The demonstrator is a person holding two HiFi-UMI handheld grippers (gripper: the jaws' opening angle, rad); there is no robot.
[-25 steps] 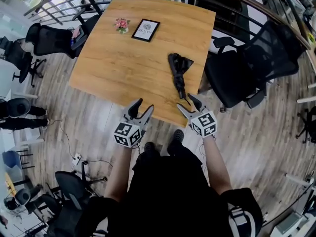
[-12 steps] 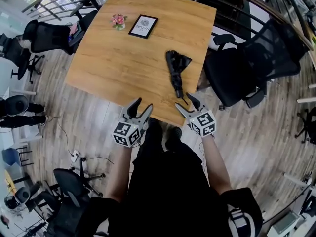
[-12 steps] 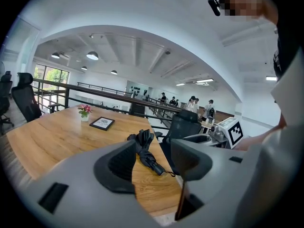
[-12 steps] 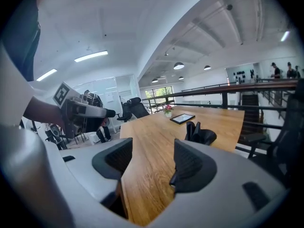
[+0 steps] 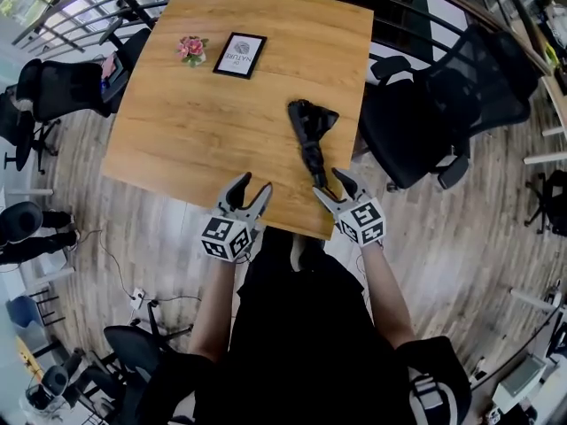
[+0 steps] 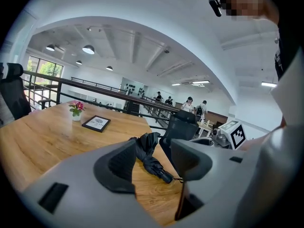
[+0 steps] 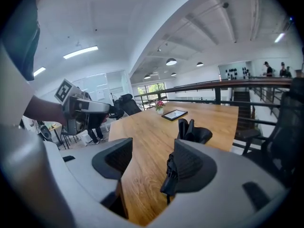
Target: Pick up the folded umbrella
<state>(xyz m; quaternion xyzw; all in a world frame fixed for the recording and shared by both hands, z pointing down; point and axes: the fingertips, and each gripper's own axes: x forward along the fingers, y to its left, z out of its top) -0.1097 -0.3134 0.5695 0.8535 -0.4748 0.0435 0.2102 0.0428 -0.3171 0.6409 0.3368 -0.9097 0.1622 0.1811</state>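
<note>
A black folded umbrella (image 5: 309, 138) lies on the wooden table (image 5: 204, 122) near its right front corner, handle end towards me. My right gripper (image 5: 328, 181) hovers over the table's front edge just short of the handle, jaws open and empty. In the right gripper view the umbrella (image 7: 191, 130) lies ahead, partly hidden behind the right jaw of the gripper (image 7: 153, 146). My left gripper (image 5: 254, 184) is open and empty at the front edge, left of the umbrella. In the left gripper view, the umbrella (image 6: 151, 159) shows between the gripper's (image 6: 153, 148) jaws, further off.
A framed picture (image 5: 239, 55) and a small pot of pink flowers (image 5: 191, 48) stand at the table's far left. A black office chair (image 5: 443, 113) sits close to the table's right side, another chair (image 5: 53, 87) at its left. A railing runs behind the table.
Both grippers have moved forward from short of the table to over its front edge, the right one closer to the umbrella's handle. The umbrella has stayed in place.
</note>
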